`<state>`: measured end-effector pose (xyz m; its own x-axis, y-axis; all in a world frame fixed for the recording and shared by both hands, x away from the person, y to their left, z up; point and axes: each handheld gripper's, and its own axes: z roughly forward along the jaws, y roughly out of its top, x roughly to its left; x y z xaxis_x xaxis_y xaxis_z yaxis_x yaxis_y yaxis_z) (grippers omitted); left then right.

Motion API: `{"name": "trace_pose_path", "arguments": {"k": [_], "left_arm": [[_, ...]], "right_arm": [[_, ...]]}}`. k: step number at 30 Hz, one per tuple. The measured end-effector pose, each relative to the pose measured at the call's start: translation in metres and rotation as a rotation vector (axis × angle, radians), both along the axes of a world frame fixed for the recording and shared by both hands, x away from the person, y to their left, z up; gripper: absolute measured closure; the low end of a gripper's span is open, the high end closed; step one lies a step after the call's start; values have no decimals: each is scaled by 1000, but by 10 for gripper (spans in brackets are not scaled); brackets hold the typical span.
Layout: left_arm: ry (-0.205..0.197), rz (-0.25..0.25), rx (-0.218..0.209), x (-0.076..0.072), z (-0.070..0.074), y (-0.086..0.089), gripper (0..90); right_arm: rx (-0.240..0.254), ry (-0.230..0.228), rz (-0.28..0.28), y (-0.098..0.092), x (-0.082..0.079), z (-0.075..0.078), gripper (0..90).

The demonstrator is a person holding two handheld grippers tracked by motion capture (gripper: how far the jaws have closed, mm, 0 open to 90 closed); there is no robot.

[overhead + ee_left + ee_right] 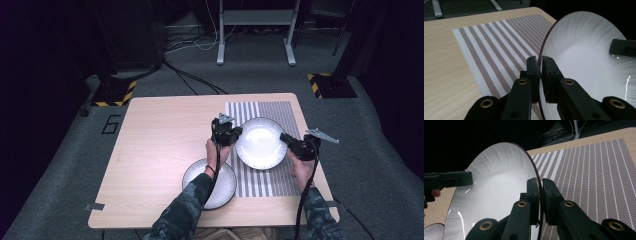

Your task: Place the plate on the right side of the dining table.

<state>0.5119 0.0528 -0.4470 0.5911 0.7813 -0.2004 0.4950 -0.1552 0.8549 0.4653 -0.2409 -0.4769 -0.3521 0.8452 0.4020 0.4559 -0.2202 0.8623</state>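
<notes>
- White plate (261, 143) is between both tongs, above the striped placemat (260, 182).
- Left gripper (234, 134) is clamped on its rim.
- Right gripper (286, 139) is clamped on the opposite rim.
- Second plate (224, 187) lies near the left forearm.

My table (160, 145) is pale wood. A striped mat (260, 185) lies flat on its right part, and a white plate (222, 187) sits beside the mat near my edge.

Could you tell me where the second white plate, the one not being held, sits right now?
In the high view it rests on the table near the front edge, partly on the striped placemat's left edge, under the left forearm, beside the held plate.
</notes>
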Motion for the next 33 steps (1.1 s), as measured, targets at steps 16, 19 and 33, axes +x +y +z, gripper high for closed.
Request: {"name": "trace_pose_path", "arguments": {"k": [16,19,33], "left_arm": [[21,41,46,20,-8,-15,838],[20,49,60,23,-9,-17,835],[68,75,110,41,-23,-27,824]], "right_arm": [[-7,39,15,-10,28,-10,844],[1,47,13,-11,31,-13,842],[-1,95,8,-14,49,-29,841]]}}
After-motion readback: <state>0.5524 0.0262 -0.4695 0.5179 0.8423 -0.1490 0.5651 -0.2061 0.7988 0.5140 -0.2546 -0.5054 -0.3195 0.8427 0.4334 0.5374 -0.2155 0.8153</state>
